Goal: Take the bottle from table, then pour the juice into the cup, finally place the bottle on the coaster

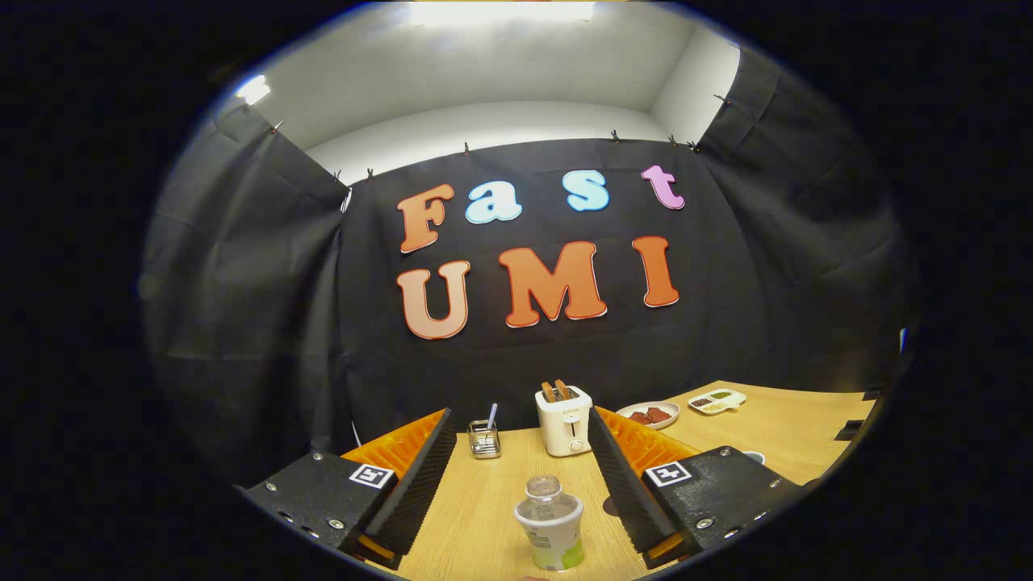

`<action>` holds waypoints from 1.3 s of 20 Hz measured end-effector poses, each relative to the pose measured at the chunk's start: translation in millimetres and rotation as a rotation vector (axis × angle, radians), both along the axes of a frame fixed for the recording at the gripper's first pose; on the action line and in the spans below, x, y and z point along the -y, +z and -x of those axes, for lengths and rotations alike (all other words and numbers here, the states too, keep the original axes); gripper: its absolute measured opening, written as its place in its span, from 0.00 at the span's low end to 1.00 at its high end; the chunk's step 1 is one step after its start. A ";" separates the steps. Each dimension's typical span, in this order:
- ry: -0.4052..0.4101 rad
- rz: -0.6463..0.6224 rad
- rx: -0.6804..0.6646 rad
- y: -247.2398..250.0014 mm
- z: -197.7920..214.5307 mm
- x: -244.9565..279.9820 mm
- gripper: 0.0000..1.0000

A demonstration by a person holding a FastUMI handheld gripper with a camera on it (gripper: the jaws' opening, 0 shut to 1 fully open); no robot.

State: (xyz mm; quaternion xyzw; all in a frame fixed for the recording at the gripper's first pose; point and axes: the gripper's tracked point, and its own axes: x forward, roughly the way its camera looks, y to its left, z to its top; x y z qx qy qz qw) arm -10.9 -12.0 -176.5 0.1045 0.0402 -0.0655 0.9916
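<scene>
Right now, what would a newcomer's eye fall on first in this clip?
The bottle stands upright on the wooden table, between the open tongs, neither finger touching it. Beyond the fingers stands a white toaster with toast in its slots, a small wire holder beside it on one side and a plate of food on the other.

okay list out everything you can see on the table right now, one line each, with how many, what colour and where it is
Bottle: one, clear with a white and green label, upright between the jaws, touching neither.
Toaster: one, white, brown slices sticking out, beyond the bottle at the table's far edge.
Wire holder: one, metal, with a utensil in it, beside the toaster, on the left finger's side.
Plate: one, white, holding dark red pieces, on the toaster's other side.
Divided dish: one, white, small fillings, past the plate.
Table: one, light wood.
Gripper: one, jaws open, astride the bottle.
</scene>
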 end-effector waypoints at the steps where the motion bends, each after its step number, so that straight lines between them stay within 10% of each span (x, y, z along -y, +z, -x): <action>1: 0.001 0.013 -0.018 -13.2 0.9 -1.1 0.97; 13: 0.029 0.034 -0.211 -146.6 4.9 -10.0 0.96; 26: 0.022 0.102 -0.378 -192.8 4.9 -11.6 0.64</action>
